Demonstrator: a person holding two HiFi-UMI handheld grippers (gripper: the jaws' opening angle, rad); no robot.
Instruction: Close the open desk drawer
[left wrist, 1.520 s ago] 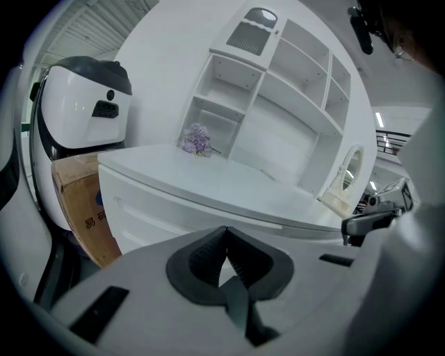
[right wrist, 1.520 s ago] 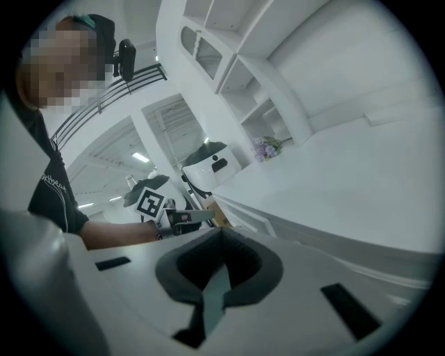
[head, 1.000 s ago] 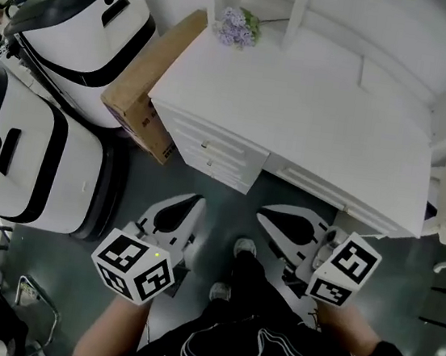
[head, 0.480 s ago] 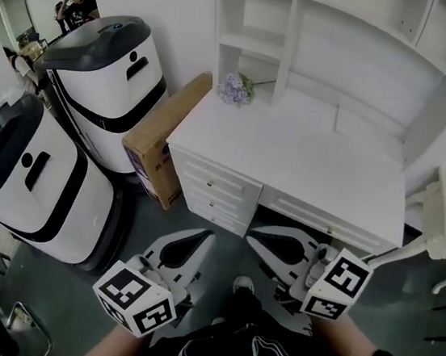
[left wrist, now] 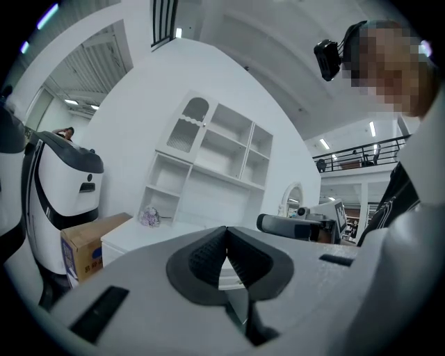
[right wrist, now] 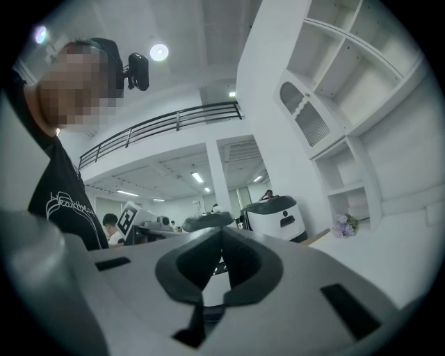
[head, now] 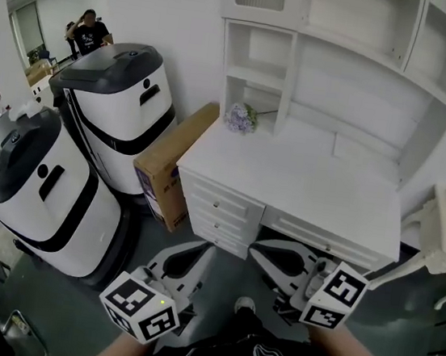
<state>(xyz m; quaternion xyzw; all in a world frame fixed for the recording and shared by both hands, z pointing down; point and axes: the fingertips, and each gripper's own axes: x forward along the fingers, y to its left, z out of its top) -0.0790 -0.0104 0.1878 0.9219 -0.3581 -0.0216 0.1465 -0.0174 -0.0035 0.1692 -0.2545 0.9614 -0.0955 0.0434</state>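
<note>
A white desk [head: 304, 184] with a shelf hutch stands ahead of me. It has a stack of small drawers [head: 218, 203] on its left and a wide drawer [head: 321, 238] under the top. I cannot tell how far the wide drawer stands out. My left gripper [head: 199, 247] hangs below the small drawers, apart from the desk, jaws shut on nothing. My right gripper [head: 257, 248] is in front of the wide drawer's left end, also shut and empty. The left gripper view shows its pads [left wrist: 208, 254] pressed together, with the desk [left wrist: 132, 240] beyond. The right gripper [right wrist: 222, 235] points away along the room.
Two large white-and-black machines [head: 114, 110] [head: 26, 188] stand left of the desk. A cardboard box [head: 171, 166] leans between them and the desk. Purple flowers [head: 240, 117] sit on the desk's back left corner. A white chair [head: 444, 235] is at the right. People stand far off.
The head view has tilted upward, so the hutch and shelves have come into sight and the desk sits lower in frame. Both grippers stay shut, low in front of the desk.
</note>
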